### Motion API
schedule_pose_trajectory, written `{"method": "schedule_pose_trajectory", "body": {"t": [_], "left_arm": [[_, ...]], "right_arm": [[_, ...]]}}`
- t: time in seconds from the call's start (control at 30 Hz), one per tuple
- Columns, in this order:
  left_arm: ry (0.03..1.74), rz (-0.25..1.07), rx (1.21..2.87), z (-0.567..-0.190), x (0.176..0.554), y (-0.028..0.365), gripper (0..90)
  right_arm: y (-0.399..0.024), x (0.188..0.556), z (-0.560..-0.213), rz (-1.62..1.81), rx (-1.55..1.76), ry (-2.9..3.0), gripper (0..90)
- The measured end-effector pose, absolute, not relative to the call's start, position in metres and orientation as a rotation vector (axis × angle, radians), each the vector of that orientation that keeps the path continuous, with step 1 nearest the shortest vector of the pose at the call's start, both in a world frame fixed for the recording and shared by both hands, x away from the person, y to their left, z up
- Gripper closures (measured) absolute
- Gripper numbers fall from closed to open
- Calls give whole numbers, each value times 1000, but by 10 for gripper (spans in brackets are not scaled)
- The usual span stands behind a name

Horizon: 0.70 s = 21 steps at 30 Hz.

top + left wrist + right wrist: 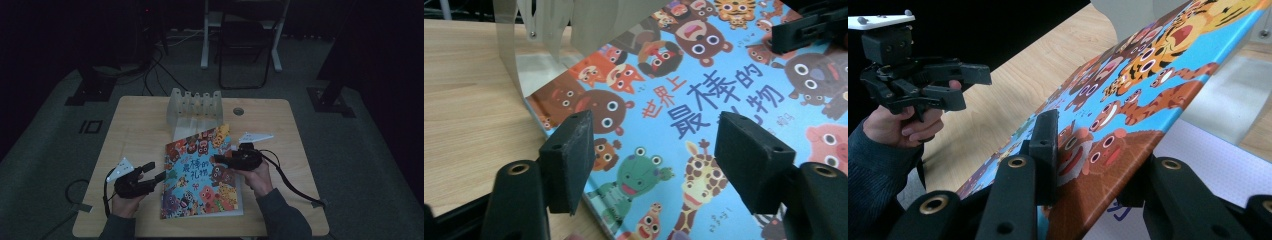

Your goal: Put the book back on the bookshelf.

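While lying on the worktop [140, 120], cover raised at one side:
Item: picture book [202, 172], blue cover crowded with cartoon animals and large printed characters.
Position: near middle of worktop, far edge just beside clear plastic rack [195, 107]; white page [1218, 170] exposed under lifted cover.
Right hand-held gripper [220, 160]: jaws clamped on cover's edge, one pad above and one beneath; cover held tilted up off the page.
Left hand-held gripper [152, 172]: jaws parted, nothing between pads; poised just beside book's left edge, above cover, not gripping it.
Left gripper view: book cover [684, 115] seen between two black pads, rack wall [549, 40] at upper left.
Right gripper view: left hand-held gripper [975, 87] held in a hand [898, 125] over bare wood.
Surroundings: folding chair [247, 45] and cables on floor beyond worktop.
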<state>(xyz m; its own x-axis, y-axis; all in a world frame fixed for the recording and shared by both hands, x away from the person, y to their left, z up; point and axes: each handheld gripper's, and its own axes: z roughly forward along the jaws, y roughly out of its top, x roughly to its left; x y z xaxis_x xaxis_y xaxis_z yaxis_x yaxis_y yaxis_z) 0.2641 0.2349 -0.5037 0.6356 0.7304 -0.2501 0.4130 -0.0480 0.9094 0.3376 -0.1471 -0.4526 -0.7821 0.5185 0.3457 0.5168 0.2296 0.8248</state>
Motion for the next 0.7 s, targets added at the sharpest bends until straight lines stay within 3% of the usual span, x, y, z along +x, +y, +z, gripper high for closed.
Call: {"method": "schedule_pose_trajectory", "body": {"t": [0.7], "left_arm": [[982,358,1704,-503,277,236,278]], "right_arm": [[-159,320,-442,1655,888,2411,680]]}}
